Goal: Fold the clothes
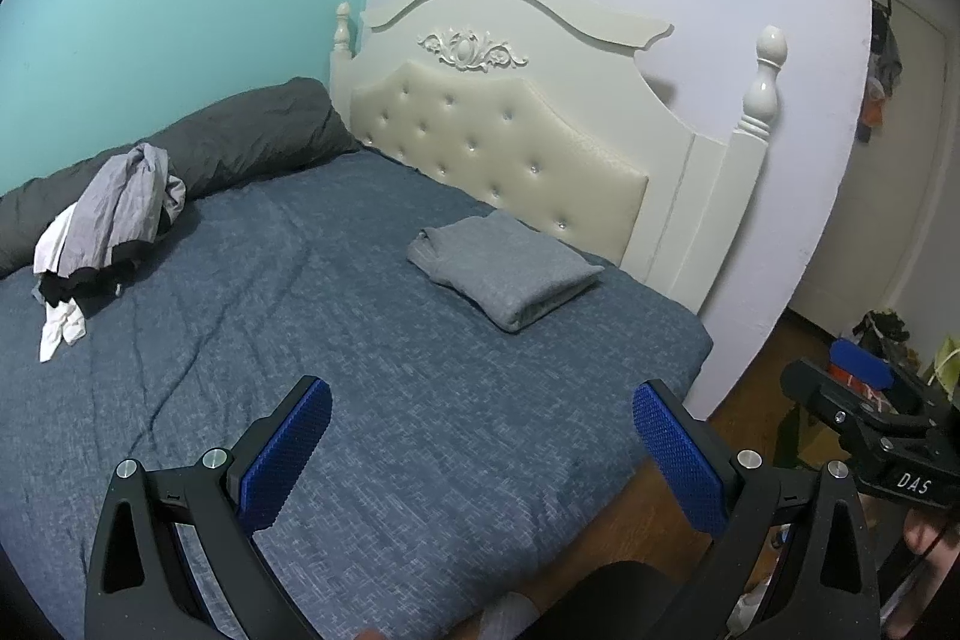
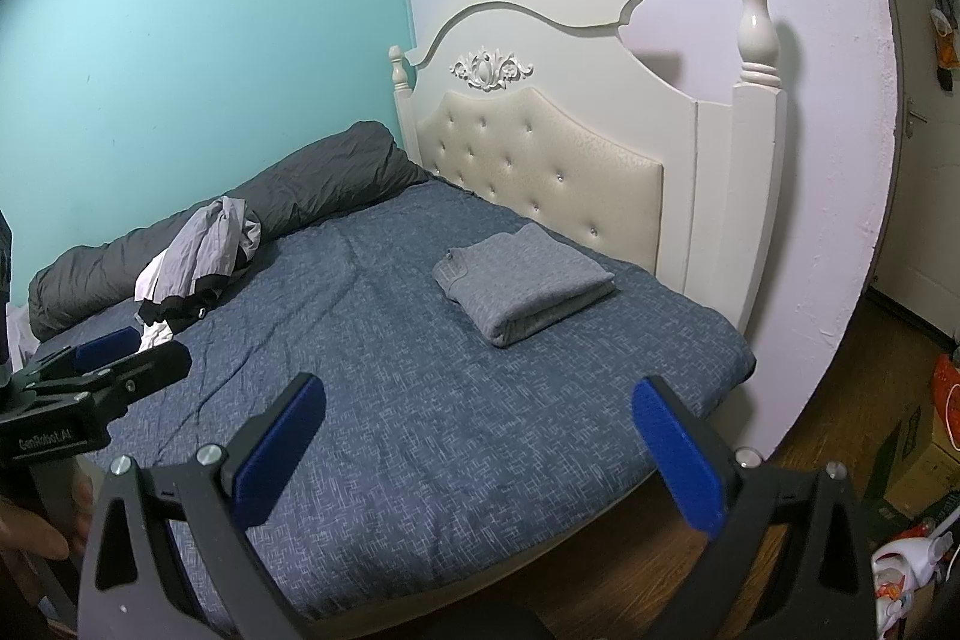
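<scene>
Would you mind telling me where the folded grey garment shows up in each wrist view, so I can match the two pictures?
Left wrist view: the folded grey garment lies right of centre on the blue bedspread, just in front of the headboard.
Right wrist view: the folded grey garment again lies right of centre, near the bed's right edge.
Shared landmark: the cream tufted headboard, directly behind it in both.

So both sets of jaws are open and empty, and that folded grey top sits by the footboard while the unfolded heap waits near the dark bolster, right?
Nearly. The folded grey top lies by the headboard, not a footboard, as the right wrist view shows. The rest holds: both jaws are open and empty, and the unfolded heap rests against the dark bolster.
</scene>
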Tool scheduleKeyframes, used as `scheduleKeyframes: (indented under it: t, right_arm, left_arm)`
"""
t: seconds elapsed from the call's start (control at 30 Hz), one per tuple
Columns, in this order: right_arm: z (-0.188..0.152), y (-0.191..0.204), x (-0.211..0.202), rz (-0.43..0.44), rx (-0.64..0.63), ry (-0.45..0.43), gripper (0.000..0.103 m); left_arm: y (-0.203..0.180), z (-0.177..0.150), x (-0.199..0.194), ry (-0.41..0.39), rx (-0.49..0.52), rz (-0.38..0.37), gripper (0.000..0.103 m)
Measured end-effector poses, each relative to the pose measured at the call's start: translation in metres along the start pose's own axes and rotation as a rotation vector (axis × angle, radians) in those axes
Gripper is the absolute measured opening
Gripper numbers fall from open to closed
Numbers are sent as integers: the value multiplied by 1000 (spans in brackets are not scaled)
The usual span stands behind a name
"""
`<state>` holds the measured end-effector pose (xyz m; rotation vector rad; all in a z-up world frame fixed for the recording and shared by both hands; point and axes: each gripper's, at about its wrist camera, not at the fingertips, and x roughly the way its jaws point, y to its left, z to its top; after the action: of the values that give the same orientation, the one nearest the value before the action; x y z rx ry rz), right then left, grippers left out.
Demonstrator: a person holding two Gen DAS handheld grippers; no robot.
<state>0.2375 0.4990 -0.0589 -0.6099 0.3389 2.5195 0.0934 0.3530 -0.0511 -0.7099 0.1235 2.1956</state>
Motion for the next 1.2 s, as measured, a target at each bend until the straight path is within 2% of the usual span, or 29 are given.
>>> scheduleKeyframes:
  t: [1.2]
  right_arm:
    - [2,-3,2,2,5,6,103]
  left_arm:
    - [1,0,2,17,-5,11,103]
